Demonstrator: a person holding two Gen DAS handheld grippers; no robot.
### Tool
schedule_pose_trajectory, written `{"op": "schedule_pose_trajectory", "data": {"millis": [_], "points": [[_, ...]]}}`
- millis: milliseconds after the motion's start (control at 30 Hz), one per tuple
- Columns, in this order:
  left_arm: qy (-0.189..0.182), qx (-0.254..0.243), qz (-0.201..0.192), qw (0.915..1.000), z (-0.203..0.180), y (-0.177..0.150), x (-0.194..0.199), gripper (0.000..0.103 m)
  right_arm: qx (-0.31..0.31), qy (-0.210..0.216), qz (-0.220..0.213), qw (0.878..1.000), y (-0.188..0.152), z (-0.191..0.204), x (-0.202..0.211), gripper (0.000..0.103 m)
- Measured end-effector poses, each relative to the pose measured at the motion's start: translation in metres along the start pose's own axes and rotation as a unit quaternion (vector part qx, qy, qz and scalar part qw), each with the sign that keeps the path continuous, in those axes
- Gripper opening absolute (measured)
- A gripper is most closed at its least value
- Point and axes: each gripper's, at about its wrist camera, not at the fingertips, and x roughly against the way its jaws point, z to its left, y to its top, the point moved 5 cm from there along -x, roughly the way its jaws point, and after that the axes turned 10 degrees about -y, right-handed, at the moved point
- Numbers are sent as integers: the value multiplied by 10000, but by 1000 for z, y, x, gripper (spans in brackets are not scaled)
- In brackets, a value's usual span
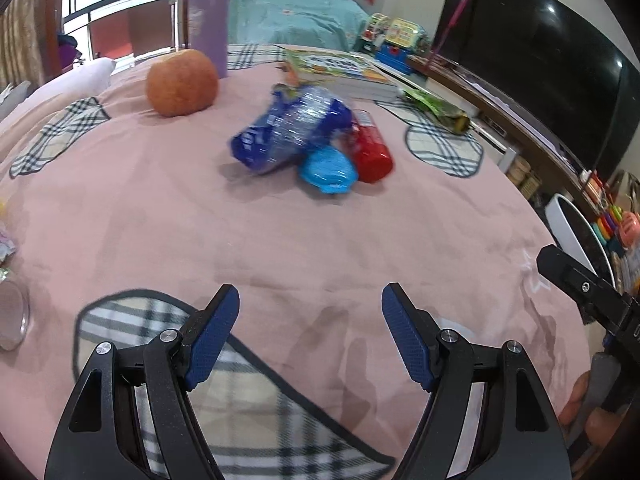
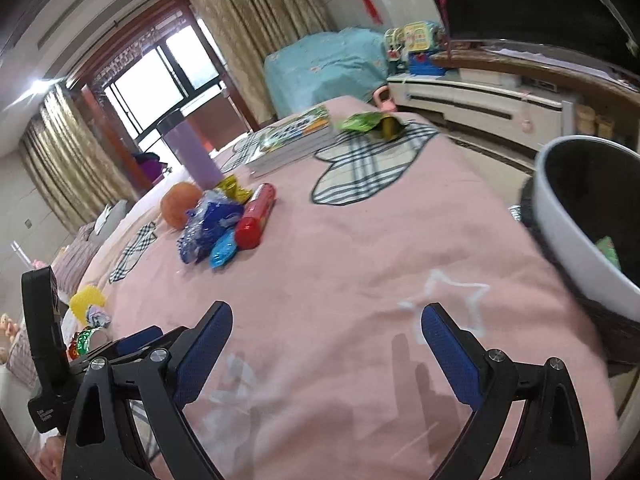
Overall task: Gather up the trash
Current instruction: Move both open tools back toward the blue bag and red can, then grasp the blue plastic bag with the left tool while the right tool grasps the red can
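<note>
we've got both the left gripper [image 1: 310, 338] and right gripper [image 2: 326, 350] spread wide with nothing in them. the blue wrapper pile [image 1: 290, 132] sits far out mid-bed beside the red tube [image 1: 370, 148]. only the right wrist view shows the white bin [image 2: 576, 216] at the right edge.

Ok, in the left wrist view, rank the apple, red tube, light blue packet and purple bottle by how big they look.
Largest to smallest:
1. purple bottle, though its top is cut off
2. apple
3. red tube and light blue packet: too alike to rank, and both blurred
</note>
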Motion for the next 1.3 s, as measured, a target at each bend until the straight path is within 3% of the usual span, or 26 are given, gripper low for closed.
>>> {"op": "schedule_pose_trajectory", "data": {"millis": [267, 600, 1033, 1300], "points": [[264, 74, -92, 9996, 27, 20, -6, 76, 128, 117, 137, 9998, 10, 32, -25, 95], [414, -82, -186, 9989, 40, 53, -19, 76, 281, 162, 313, 9990, 31, 63, -65, 70], [293, -398, -159, 9987, 40, 82, -44, 75, 528, 332, 527, 9967, 45, 84, -100, 53], [23, -530, 201, 9984, 36, 81, -67, 30, 584, 429, 722, 9948, 50, 91, -120, 46]]}}
